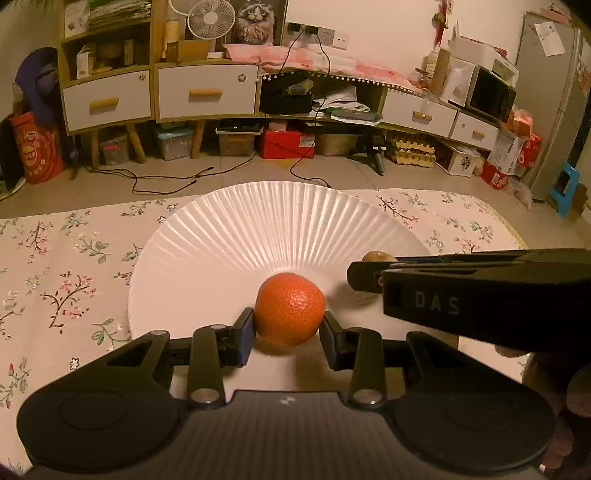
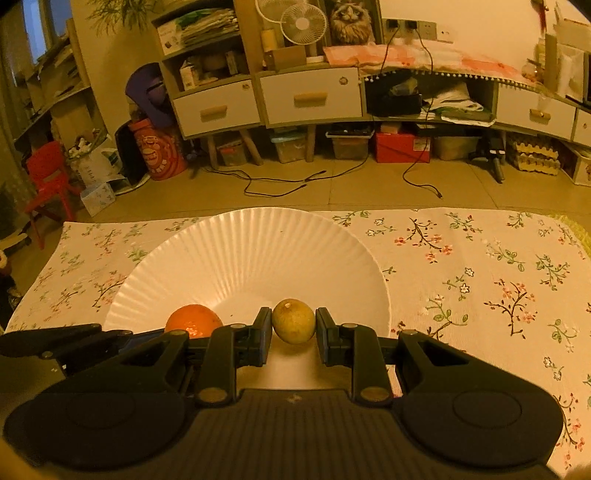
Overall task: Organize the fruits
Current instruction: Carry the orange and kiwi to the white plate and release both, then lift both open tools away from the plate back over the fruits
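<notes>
Left gripper [image 1: 289,326] clamps an orange [image 1: 290,309], right gripper [image 2: 293,330] a yellow fruit [image 2: 293,321], over a white plate [image 1: 236,236] on a floral tablecloth [image 2: 480,266]; drawers [image 1: 207,92] behind.

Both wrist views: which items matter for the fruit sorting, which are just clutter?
Job: orange in left gripper; yellow-green fruit in right gripper; white plate.
Clutter: floral tablecloth, fan, red box, floor cables.

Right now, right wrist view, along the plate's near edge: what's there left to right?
Left gripper → orange → yellow-green fruit in the right gripper → plate rim → floral cloth.
</notes>
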The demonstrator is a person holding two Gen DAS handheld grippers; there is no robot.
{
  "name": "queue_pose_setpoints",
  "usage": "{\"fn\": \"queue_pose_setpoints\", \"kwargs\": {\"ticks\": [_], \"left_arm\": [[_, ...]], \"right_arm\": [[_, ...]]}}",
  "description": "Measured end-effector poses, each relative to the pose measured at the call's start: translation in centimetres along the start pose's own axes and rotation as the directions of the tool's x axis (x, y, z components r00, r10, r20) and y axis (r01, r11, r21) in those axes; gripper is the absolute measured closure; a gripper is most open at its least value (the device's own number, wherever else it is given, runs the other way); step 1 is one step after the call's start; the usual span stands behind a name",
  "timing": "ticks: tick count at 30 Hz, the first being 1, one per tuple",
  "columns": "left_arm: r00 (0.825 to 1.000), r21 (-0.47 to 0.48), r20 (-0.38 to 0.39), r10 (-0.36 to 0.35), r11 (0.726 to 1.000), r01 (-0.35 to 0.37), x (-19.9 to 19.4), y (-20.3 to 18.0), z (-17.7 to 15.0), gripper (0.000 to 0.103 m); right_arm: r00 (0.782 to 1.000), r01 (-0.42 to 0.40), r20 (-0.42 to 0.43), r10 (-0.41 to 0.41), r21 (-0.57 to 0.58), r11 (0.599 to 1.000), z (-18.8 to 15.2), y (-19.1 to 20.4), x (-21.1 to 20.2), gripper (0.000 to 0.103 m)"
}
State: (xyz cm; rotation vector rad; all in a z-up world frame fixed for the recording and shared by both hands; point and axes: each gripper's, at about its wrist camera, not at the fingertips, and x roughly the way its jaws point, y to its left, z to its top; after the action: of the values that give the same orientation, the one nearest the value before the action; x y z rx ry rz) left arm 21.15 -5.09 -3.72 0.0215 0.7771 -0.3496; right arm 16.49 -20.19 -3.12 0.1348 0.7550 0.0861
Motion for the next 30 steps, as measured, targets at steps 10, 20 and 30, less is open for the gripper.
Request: {"fn": "queue_pose_setpoints", "kwargs": {"ticks": [10, 20, 30], "left_arm": [[1.0, 0.035, -0.012, -0.017, 0.999, 0.018, 0.7, -0.4, 0.3, 0.068], [1.0, 0.045, -0.004, -0.029, 0.999, 0.03, 0.1, -0.3, 0.5, 0.055], [0.999, 0.078, 0.031, -0.031, 0.997, 0.029, -3.0, -0.1, -0.3, 0.026]], "right_arm": [[1.0, 0.008, -0.013, -0.008, -0.005, 1.0, 0.2, 0.3, 0.4, 0.081], [1.0, 0.01, -0.01, -0.01, 0.002, 1.0, 0.5, 0.1, 0.1, 0.072], [0.999, -0.004, 0.038, 0.004, 0.007, 1.0, 0.5, -0.4, -2.8, 0.038]]}}
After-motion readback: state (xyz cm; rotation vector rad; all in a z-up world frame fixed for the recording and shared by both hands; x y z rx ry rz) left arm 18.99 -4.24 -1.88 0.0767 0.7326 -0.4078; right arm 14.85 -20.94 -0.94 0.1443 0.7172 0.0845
